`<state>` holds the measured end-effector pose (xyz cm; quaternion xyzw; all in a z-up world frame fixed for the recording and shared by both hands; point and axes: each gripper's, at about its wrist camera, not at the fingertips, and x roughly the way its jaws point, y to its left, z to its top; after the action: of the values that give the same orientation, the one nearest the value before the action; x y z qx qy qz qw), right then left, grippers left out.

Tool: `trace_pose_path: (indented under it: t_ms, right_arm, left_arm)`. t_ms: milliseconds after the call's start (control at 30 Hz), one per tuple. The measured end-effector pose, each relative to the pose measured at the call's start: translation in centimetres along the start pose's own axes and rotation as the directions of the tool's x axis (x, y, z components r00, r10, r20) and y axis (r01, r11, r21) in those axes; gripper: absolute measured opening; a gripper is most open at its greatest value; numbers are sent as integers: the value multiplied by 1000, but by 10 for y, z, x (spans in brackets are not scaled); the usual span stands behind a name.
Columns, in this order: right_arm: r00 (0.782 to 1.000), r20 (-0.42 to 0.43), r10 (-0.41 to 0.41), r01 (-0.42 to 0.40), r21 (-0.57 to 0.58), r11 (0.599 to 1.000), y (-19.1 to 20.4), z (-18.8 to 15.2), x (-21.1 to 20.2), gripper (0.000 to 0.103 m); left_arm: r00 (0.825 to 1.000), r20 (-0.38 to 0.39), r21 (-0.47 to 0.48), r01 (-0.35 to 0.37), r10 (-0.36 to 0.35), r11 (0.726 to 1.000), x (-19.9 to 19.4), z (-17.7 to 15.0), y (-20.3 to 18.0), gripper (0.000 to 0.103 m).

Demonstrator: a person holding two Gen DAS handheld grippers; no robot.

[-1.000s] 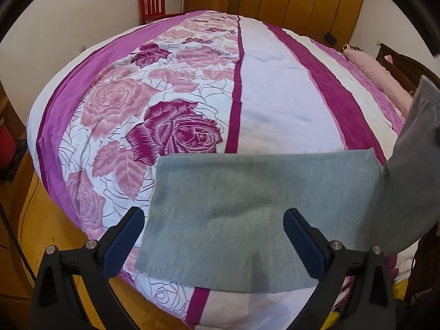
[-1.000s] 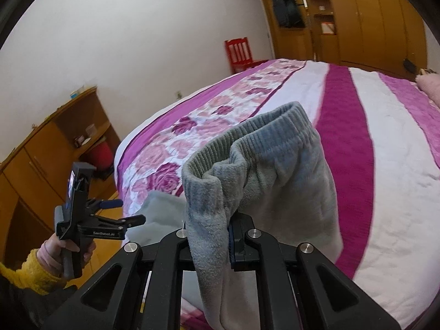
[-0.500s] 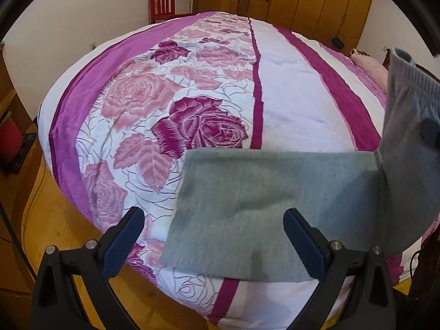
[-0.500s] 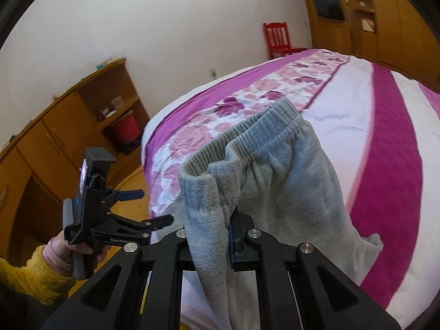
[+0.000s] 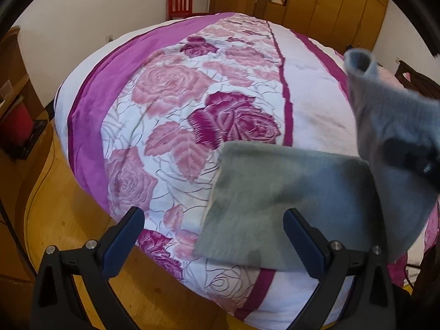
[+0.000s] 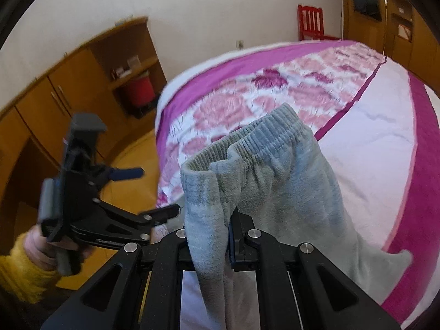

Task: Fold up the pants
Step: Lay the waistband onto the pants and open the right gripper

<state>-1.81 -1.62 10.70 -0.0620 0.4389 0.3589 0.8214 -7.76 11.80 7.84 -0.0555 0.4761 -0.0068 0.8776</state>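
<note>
Grey fleece pants [image 5: 275,198] lie with their leg end flat on the bed's near edge. My right gripper [image 6: 209,220] is shut on the waistband end [image 6: 255,143] and holds it raised above the bed; that raised part shows at the right of the left wrist view [image 5: 390,115]. My left gripper [image 5: 214,220] is open and empty, hovering just off the bed's near edge, with the leg end between and beyond its fingers. It also shows in the right wrist view [image 6: 154,189], held by a hand in a yellow sleeve.
The bed [image 5: 170,88] has a pink and purple rose-pattern cover. A red chair [image 5: 180,2] and wooden wardrobes [image 5: 330,5] stand behind it. A wooden cabinet [image 6: 68,82] with a red bin [image 6: 139,90] stands left. Wooden floor [image 5: 68,206] lies below.
My left gripper has shifted left, so the pants sit further right in its view. My right gripper has carried the raised waistband leftward over the flat leg part.
</note>
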Motion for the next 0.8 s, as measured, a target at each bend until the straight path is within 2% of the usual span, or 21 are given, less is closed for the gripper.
trace_pose_path:
  t_ms: [167, 267, 300, 400, 500, 700, 800]
  right_arm:
    - [996, -80, 31, -30, 16, 999, 5, -10, 34, 11]
    - [993, -109, 52, -49, 33, 998, 6, -12, 46, 17]
    - [991, -116, 74, -69, 45, 997, 5, -13, 49, 23]
    - [985, -106, 136, -127, 86, 988, 1, -14, 48, 34]
    - [984, -74, 161, -154, 92, 984, 0, -13, 36, 36]
    - [994, -12, 112, -111, 94, 989, -13, -16, 0, 38]
    - [997, -24, 67, -64, 107, 992, -22, -19, -11, 38]
  left_arm:
    - [1000, -16, -9, -20, 20, 1000, 3, -6, 9, 103]
    - [999, -22, -15, -26, 26, 1000, 5, -8, 12, 103]
    - [999, -24, -16, -27, 26, 1000, 6, -9, 12, 103]
    - [999, -28, -15, -29, 28, 999, 7, -9, 12, 103]
    - [999, -27, -8, -28, 28, 1000, 6, -8, 10, 103]
    - [1000, -11, -5, -26, 26, 1000, -1, -6, 9, 103]
    - [1000, -2, -14, -19, 19, 1000, -7, -4, 9, 103]
